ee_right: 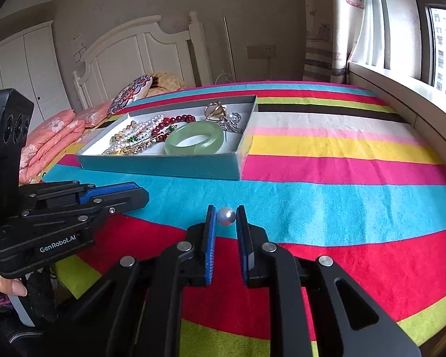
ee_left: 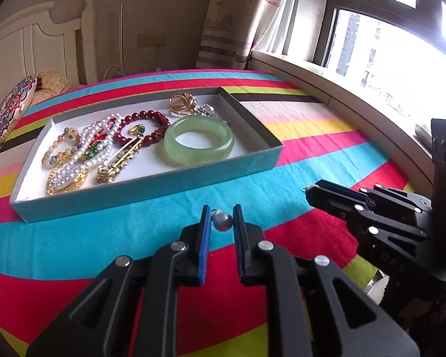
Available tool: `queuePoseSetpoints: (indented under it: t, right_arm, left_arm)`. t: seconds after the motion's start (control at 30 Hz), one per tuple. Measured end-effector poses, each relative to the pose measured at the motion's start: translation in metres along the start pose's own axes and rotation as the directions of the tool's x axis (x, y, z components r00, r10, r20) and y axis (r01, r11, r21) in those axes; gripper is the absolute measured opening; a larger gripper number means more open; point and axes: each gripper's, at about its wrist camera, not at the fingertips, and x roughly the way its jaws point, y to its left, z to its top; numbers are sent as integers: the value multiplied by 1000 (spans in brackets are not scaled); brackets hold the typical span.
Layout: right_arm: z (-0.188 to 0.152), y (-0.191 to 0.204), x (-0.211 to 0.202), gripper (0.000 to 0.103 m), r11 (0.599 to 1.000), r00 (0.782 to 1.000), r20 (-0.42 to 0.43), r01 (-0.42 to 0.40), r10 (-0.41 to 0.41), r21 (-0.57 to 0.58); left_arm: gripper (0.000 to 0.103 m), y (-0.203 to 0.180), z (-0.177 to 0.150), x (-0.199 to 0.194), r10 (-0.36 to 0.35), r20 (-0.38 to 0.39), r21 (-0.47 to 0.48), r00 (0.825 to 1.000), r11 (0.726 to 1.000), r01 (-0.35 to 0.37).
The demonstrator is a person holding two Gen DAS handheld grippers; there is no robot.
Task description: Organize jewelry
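While each gripper pinches one pearl earring, left gripper [ee_left: 220, 218] and right gripper [ee_right: 225, 216] hang just short of the jewelry box [ee_left: 151, 192]; transfer step, next calls for release inside.

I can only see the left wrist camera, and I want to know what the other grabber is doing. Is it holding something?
Observer: Yes. In the right wrist view, a shiny round pearl sits between the fingers of the right gripper.
Operator: Cool! What's past the left end of the box? My picture gets squished there.
Observer: A pink flowered quilt lies on the bed beyond the left end of the jewelry box.
Operator: And behind that?
Observer: White wardrobe doors stand beside the headboard.
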Motion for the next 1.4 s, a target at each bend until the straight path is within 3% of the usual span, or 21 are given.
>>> queuePoseSetpoints:
  t: [0.23, 0.43, 0.57, 0.73, 0.97, 1.4]
  right_arm:
    - [24, 23, -2, 15, 998, 999, 26, -30, 31, -60]
    - [53, 42, 24, 15, 989, 1000, 0, -28, 28, -147]
    - [72, 44, 44, 15, 980, 999, -33, -26, 20, -197]
    - [86, 40, 67, 15, 974, 996, -84, -30, 11, -224]
    - [92, 47, 88, 15, 963, 993, -121, -28, -5, -266]
    - [93, 50, 112, 16, 969, 986, -165, -37, -5, -245]
  left_arm:
    - [14, 11, 16, -30, 28, 102, 3, 994, 1000, -28]
    - [14, 20, 50, -21, 5, 123, -3, 992, 1000, -4]
    - [14, 33, 80, -2, -84, 83, -45, 993, 995, 88]
    - [14, 44, 106, 22, -153, 31, -76, 988, 985, 155]
    - [14, 41, 112, 47, -148, -24, -56, 989, 988, 147]
    - [14, 41, 108, 77, -129, -93, -52, 987, 991, 125]
